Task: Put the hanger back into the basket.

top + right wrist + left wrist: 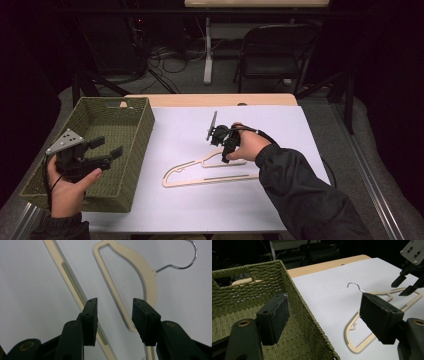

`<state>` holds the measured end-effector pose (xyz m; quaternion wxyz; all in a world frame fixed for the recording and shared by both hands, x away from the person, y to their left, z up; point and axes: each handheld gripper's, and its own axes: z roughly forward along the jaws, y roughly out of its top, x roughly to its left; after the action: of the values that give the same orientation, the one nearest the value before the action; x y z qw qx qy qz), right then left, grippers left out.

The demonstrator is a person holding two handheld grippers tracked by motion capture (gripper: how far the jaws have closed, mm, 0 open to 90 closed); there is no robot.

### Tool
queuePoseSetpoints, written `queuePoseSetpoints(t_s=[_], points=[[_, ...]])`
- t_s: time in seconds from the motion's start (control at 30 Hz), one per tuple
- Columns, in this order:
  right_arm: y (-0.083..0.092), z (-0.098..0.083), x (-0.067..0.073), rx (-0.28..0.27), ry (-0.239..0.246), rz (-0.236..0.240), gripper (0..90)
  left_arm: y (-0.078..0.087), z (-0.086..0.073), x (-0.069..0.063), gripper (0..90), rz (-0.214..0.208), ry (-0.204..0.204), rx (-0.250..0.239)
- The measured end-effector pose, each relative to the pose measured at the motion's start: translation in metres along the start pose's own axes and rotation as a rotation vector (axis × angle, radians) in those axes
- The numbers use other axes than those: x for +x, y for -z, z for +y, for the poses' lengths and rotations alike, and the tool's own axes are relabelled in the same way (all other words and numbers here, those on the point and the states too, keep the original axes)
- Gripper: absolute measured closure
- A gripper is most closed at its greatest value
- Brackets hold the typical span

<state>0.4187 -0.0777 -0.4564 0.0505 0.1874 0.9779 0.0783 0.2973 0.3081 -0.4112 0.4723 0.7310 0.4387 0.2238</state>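
The flat wooden clothes hanger (210, 172) is pale cream, its lower bar carrying a duller olive-grey ribbed strip, and its wire hook (183, 261) is shiny silver. The rectangular woven basket (142, 127) is olive green with a tight braided weave. A plain white sheet (190, 210) covers the light tan wooden tabletop (210, 99). The left claw (107, 147) is black with a pale grey three-cornered plate; the right claw (226, 156) is black too. The person's sleeve (305, 195) is dark.
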Motion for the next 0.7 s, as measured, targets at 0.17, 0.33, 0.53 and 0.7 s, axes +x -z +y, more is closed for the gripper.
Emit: queuePoseSetpoints(t_s=[0.17,0.33,0.53,0.7], points=[[-0.007,0.0,-0.003,0.021,0.037,-0.005,56.3,-0.001,0.0,-0.001,23.7,-0.002,0.0,0.003],[-0.014,0.001,-0.004,0.035,0.067,0.002,56.9,-0.001,0.0,-0.001,23.7,-0.002,0.0,0.002],[-0.022,0.002,-0.003,0.062,0.091,-0.008,58.3,-0.002,-0.001,0.0,23.7,-0.003,-0.003,0.005],[-0.027,0.004,-0.003,0.066,0.1,-0.011,59.5,-0.002,-0.001,-0.001,23.7,-0.003,0.001,0.005]])
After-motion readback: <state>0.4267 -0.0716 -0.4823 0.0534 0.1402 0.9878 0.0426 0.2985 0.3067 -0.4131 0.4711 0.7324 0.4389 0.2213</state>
